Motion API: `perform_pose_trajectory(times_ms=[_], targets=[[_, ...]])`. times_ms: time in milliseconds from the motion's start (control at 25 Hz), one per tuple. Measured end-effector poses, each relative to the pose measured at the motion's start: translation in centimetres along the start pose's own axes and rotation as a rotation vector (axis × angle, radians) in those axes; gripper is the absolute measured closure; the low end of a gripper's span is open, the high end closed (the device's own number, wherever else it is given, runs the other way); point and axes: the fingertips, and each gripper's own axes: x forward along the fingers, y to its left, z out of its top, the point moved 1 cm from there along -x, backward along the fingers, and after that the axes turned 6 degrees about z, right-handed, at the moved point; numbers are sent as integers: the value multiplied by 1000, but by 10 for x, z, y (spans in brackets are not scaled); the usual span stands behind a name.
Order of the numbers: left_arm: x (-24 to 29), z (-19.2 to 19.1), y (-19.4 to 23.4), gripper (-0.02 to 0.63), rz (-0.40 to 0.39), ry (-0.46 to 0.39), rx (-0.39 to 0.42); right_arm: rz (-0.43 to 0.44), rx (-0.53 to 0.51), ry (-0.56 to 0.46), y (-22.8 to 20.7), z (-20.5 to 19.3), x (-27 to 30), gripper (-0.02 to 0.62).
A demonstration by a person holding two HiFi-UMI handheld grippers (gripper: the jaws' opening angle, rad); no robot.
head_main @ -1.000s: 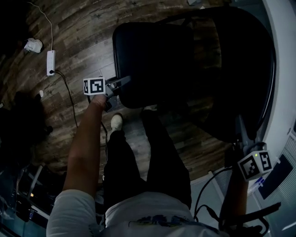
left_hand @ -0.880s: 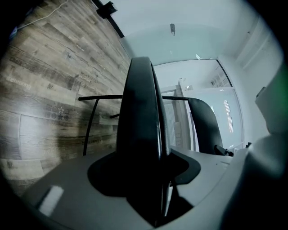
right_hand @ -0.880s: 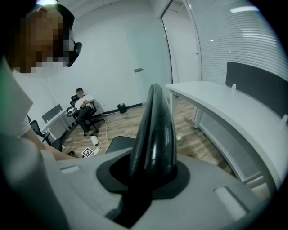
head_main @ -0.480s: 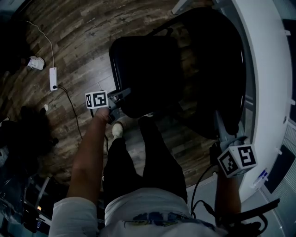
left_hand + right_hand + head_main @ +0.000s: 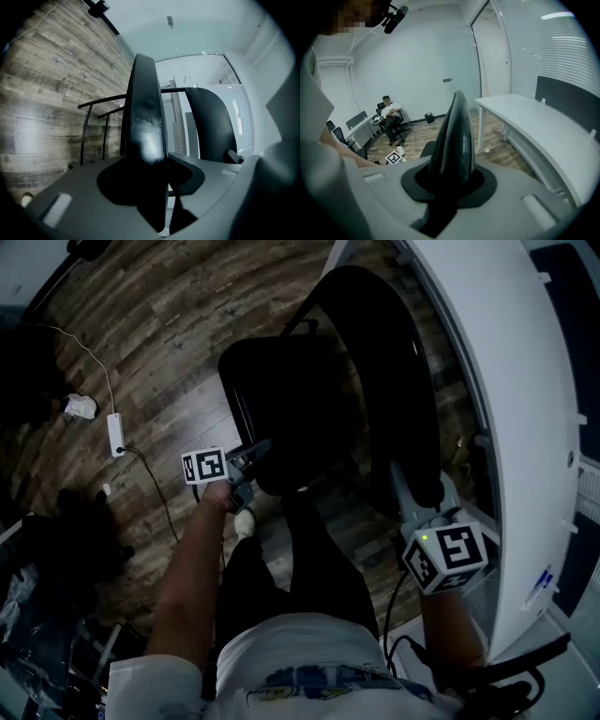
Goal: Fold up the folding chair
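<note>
Black folding chair [image 5: 300,399] sits on the wood floor [image 5: 159,343], right beside the white desk [image 5: 506,409]. It has a glossy seat, a curved backrest and a thin tube frame.

My left gripper [image 5: 253,457] is clamped on the seat's front edge [image 5: 145,122], and my right gripper [image 5: 419,495] on the backrest top [image 5: 457,136]. Both sets of jaws have just been closing.

Only the right gripper view shows a seated person [image 5: 391,117] across the room.

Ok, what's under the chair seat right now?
In the left gripper view, thin black leg tubes and wood floor show below the seat. From the head view the seat covers everything beneath it.
</note>
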Motion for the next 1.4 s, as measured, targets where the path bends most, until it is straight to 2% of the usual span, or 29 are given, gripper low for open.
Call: perform_pose_trajectory(times_ms=[280,480,800,1400], targets=[[19,-4,-38,456,32,-14,3,-6,-20,-1,0,6,-9,526],[28,-6,-56,462,34,1,-14,2,-7,-2,1,9,-13,525],[50,-7,-90,474,63,16,3,-2,-8,-8,-2,16,-19,523],[84,-8,-130,478,160,21,8,-20,-15,-15,4,22,-25,523]])
